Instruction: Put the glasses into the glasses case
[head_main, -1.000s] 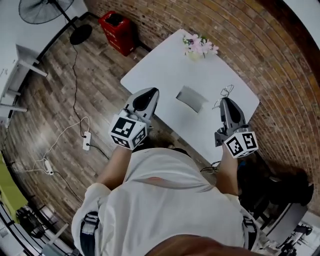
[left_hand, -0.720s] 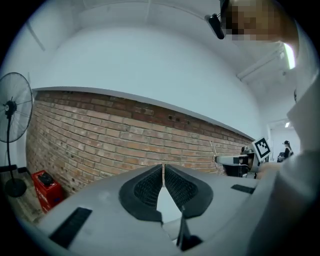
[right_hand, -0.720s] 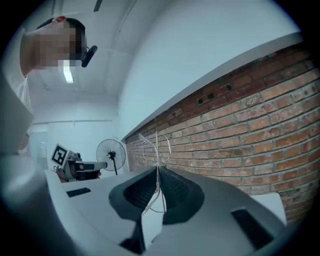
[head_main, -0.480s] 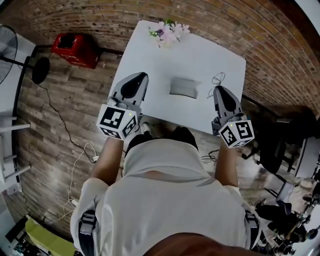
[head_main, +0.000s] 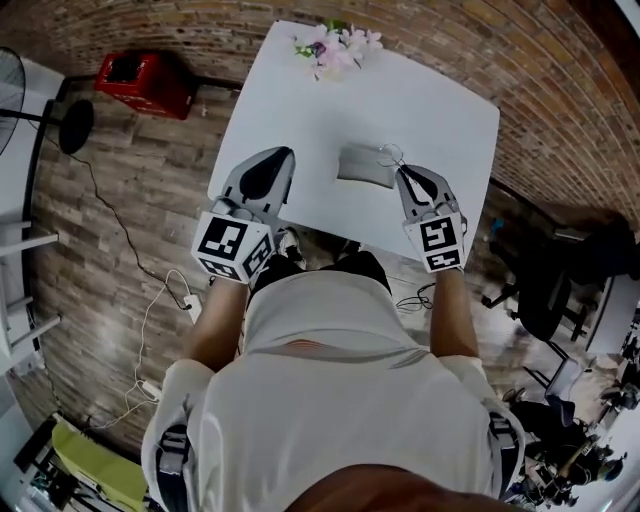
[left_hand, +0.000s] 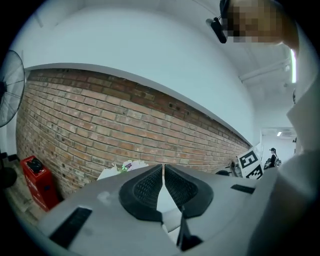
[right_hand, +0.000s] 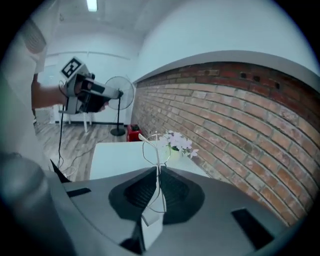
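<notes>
Holding the glasses (right_hand: 156, 148) by a thin bit of wire frame, our right gripper (right_hand: 158, 174) has its jaws pinched tight on them, lens loop sticking up past the tips; in the head view they hang just over the right end of the case (head_main: 361, 166), which lies flat on the table (head_main: 300, 110) near our edge. Our left gripper (left_hand: 163, 169) has its jaws together w/ nothing between them, over the table's near-left side, apart from the case.

We judge the step to be bringing the glasses down to the case; to do it well, we'd keep the pinch light since the wire looks easy to bend; line the frame's long side up w/ the case; use the left gripper to steady or open the case first; let go only once the frame sits inside.

Hard to make out: whether the case is open or shut, it reads only as a grey slab; whether the temples are folded; neither gripper view shows the case, so we can't tell if the glasses touch it.
</notes>
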